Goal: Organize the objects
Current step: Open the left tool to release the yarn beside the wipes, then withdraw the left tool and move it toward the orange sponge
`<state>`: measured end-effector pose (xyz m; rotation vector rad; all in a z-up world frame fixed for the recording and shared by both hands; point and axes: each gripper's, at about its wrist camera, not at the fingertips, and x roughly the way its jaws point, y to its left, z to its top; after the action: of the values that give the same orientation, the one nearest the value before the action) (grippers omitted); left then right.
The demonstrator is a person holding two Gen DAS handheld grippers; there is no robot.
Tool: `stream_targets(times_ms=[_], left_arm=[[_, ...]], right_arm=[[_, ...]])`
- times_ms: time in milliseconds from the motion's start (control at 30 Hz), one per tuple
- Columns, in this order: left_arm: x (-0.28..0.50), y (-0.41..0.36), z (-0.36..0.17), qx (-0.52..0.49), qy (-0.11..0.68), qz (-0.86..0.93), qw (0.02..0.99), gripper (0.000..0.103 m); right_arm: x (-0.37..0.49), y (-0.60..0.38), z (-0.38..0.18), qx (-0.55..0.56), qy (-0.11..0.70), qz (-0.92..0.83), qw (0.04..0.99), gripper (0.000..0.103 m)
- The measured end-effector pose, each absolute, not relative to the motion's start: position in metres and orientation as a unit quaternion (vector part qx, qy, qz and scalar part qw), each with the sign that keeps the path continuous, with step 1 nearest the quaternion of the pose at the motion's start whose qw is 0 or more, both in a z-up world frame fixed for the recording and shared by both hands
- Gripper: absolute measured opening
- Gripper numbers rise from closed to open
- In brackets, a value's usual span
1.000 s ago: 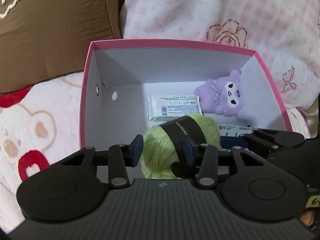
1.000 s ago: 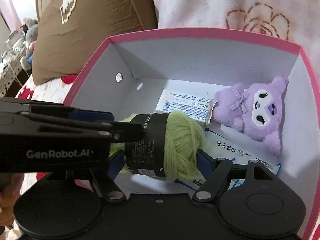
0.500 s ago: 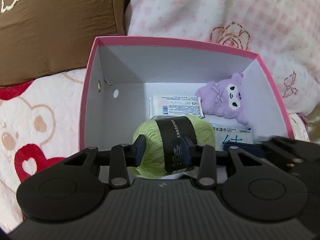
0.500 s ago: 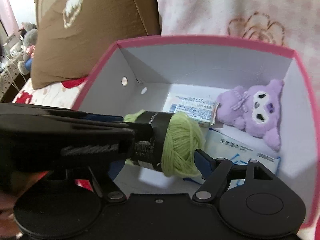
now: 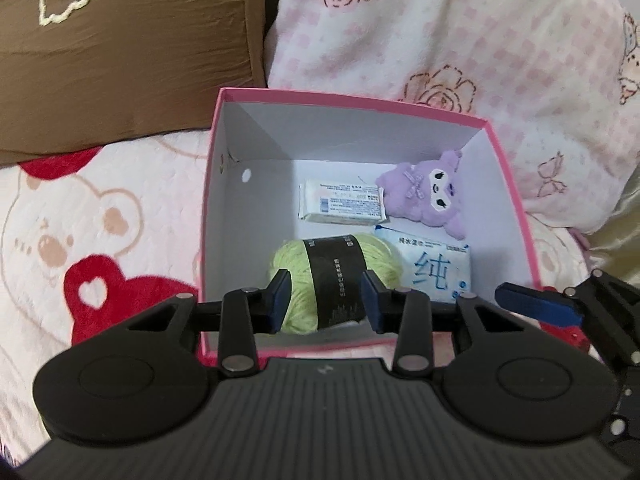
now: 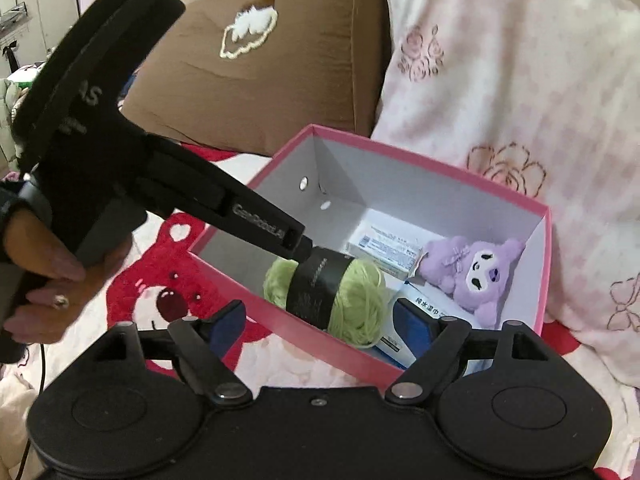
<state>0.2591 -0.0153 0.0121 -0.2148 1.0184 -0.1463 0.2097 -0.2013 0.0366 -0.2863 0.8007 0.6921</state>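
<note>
A pink box (image 5: 508,184) with white inside stands on the bed. In it are a green yarn ball with a black band (image 5: 336,276), a white packet (image 5: 342,202), a purple plush (image 5: 430,192) and a blue-print wipes pack (image 5: 436,268). My left gripper (image 5: 325,306) is shut on the yarn ball and holds it over the box's near part. In the right wrist view the yarn (image 6: 332,294) hangs from the left gripper above the box (image 6: 544,248). My right gripper (image 6: 318,326) is open and empty, pulled back outside the near wall.
A brown pillow (image 5: 120,52) lies behind the box on the left and a pink rose-print blanket (image 5: 460,40) behind on the right. The bed cover with red bears (image 5: 96,292) stretches left of the box.
My right gripper has let go of the yarn and pulled back out of the box. My left gripper has closed on the yarn and lifted back with it.
</note>
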Motion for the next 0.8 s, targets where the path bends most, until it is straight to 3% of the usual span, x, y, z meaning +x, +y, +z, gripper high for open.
stream_targets(times_ms=[467,800], left_arm=[[0.19,-0.006,0.066,-0.099,0.472,-0.076,0.873,0.041],[0.139,-0.02,0.089,-0.082,0.463,-0.117,0.875,0.052]], right_arm=[[0.165,-0.22,0.074,-0.126,0.365,0.328,0.862,0.086],[0.116,-0.242,0.097,-0.131,0.359,0.338,0.86,0.089]])
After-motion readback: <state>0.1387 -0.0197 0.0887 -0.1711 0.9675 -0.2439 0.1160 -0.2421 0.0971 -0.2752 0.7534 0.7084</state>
